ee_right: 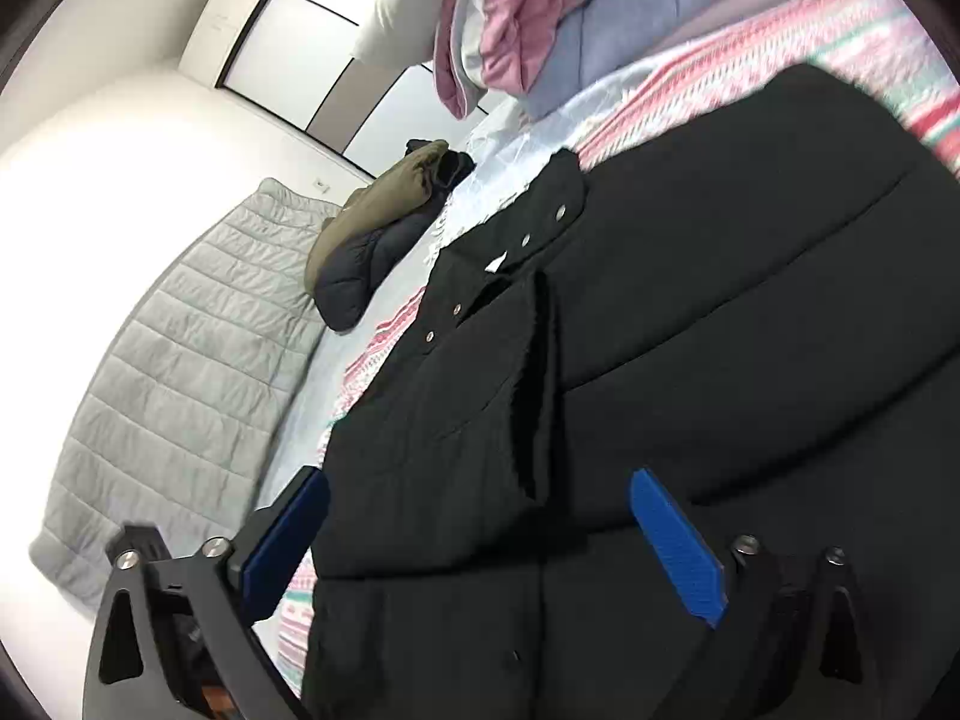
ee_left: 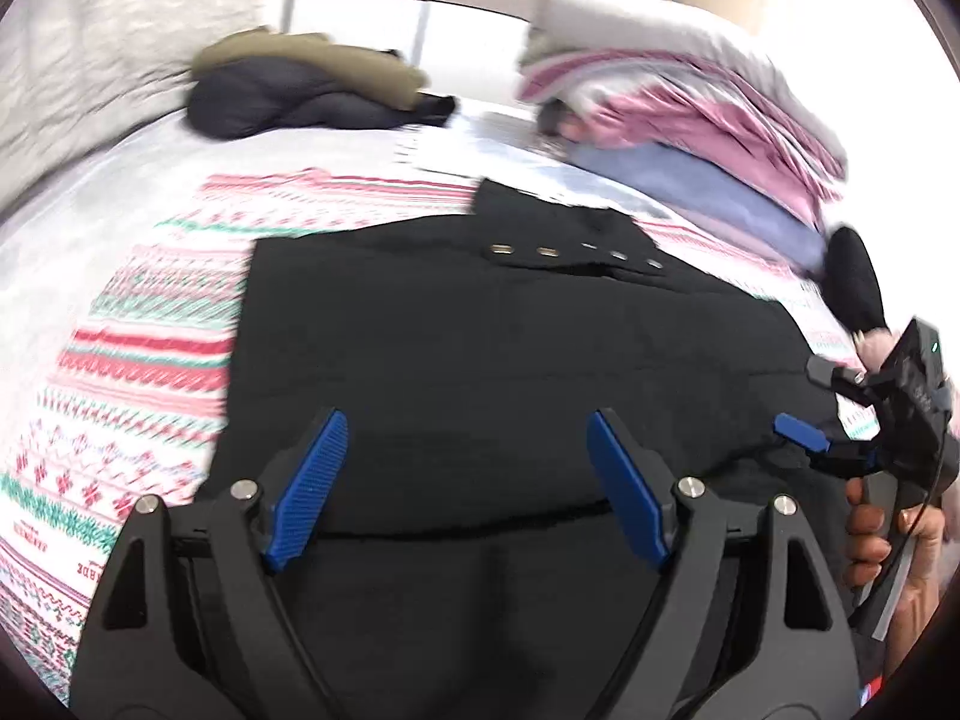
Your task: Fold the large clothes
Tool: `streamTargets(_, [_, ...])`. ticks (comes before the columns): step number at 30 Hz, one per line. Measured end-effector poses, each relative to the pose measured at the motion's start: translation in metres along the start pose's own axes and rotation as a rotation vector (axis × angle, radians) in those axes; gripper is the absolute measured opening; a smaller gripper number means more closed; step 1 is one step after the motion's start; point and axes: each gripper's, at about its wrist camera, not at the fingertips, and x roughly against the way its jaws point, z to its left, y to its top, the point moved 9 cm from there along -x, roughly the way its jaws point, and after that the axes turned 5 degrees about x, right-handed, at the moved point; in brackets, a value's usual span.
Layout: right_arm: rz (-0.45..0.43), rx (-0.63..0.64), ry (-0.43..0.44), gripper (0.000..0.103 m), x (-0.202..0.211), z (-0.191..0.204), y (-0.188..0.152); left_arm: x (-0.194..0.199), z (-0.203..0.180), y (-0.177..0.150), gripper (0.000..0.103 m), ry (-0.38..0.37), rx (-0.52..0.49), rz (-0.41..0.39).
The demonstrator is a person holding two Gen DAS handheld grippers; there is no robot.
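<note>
A matt black quilted cloth jacket point(ee_left: 510, 348) with shiny metal snaps point(ee_left: 547, 252) is seen on a knit-patterned cloth blanket point(ee_left: 138, 360). Ribbed blue plastic pads point(ee_left: 312, 480) are fitted on matt black gripper arms.

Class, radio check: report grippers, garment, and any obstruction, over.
Left gripper open, empty, over black coat. Right gripper open, empty, jaws astride the coat's edge. Coat spread on patterned blanket, snaps up. Nothing in the way.
</note>
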Motion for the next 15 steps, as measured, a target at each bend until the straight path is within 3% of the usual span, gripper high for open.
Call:
streamTargets(2, [0.002, 0.015, -0.029, 0.080, -0.019, -0.005, -0.004, -0.008, 0.018, -0.005, 0.061, 0.018, 0.025, 0.015])
streamTargets(3, [0.014, 0.024, -0.049, 0.063, -0.028, -0.009, -0.008, -0.011, 0.021, -0.006, 0.052, 0.016, 0.038, 0.015])
streamTargets(4, [0.025, 0.029, -0.058, 0.034, -0.033, -0.011, -0.010, -0.014, 0.025, -0.006, 0.047, 0.004, 0.056, 0.015])
streamTargets(5, [0.030, 0.042, -0.072, 0.017, -0.037, -0.009, -0.011, -0.016, 0.026, -0.007, 0.045, -0.013, 0.067, 0.011])
streamTargets(9, [-0.095, 0.215, -0.091, 0.013, -0.015, 0.028, 0.006, -0.024, 0.016, -0.009, 0.040, -0.062, 0.044, 0.000])
streamTargets(11, [-0.120, 0.289, -0.173, 0.012, -0.010, 0.026, 0.008, -0.032, 0.012, -0.015, 0.040, -0.066, 0.026, 0.033])
streamTargets(13, [-0.043, 0.284, -0.321, 0.012, -0.024, -0.007, -0.003, -0.042, 0.011, -0.024, 0.040, -0.049, 0.013, 0.089])
streamTargets(15, [0.025, 0.261, -0.357, 0.013, -0.037, -0.029, -0.016, -0.051, 0.013, -0.033, 0.040, -0.030, 0.011, 0.132])
